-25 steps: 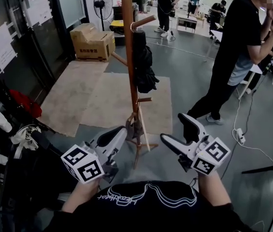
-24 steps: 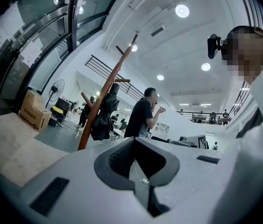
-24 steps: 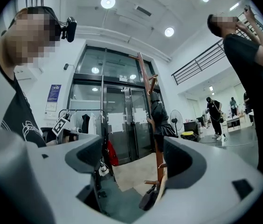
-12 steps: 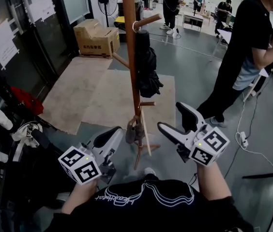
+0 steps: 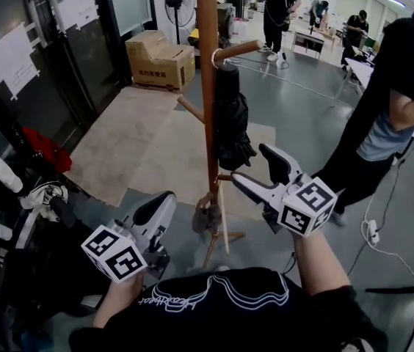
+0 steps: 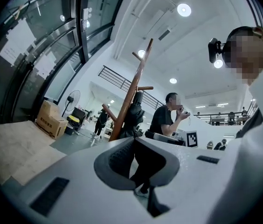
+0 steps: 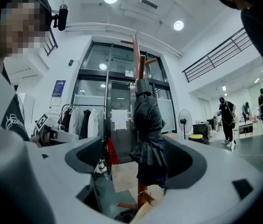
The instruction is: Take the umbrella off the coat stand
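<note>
Umbrella (image 5: 230, 119) just ahead of right tool (image 5: 249, 164)

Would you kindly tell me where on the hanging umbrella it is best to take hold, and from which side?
Probably the slim upper section of the umbrella, above its bunched folds. It hangs upright by a loop on the peg, close beside the pole, so approach from the side away from the pole, with the open right gripper straddling it.

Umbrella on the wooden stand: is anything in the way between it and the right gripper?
Nothing visible is. The right gripper, fingers open, points at the black folded umbrella with only air between. The brown wooden coat stand has its pole right beside the umbrella, which hangs from a wooden peg higher up.
</note>
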The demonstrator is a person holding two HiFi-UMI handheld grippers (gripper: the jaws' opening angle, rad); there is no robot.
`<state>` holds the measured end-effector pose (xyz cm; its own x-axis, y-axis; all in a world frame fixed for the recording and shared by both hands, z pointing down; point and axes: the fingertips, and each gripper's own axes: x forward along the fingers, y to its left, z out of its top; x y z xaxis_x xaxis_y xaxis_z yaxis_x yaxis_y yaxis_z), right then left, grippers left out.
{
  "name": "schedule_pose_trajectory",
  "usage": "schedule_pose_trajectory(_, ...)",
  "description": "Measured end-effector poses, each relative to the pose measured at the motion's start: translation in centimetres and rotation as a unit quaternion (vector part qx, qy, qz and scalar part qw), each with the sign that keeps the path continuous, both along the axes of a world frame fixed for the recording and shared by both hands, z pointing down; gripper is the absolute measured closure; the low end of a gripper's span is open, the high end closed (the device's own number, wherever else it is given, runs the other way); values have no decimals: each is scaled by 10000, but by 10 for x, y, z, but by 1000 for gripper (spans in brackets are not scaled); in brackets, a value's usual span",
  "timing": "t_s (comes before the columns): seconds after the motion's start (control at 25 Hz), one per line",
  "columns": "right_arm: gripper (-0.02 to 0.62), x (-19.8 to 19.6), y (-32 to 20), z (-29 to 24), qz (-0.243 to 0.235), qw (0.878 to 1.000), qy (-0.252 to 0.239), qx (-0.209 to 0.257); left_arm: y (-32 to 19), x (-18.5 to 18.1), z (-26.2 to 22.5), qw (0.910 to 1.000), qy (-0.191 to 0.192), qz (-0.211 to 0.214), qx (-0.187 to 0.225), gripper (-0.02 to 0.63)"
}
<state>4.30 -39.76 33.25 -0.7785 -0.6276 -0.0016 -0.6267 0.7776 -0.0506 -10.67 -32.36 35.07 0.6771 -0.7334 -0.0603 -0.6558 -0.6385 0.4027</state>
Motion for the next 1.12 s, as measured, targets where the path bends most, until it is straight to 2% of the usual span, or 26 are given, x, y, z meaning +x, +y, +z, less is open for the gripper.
schedule_pose_trajectory(0.48,195,-30,-67,6,-286,9991,313,62,-23,-31,-3,9977,2,-675,53,600)
schedule_pose_trajectory(0.64,222,-37,-80,7,-333,9989,334,53,-28,-42,-3,9965,9,-838,40,600)
schedule_pose_trajectory(0.92,305,-36,-91,8,-252,9991,334,83,-34,-48,-3,9959,-12,-906,41,600)
schedule_pose_trajectory(1.12,314,-37,-92,10,-210,9990,382,72,-35,-50,-4,9959,-7,-898,67,600)
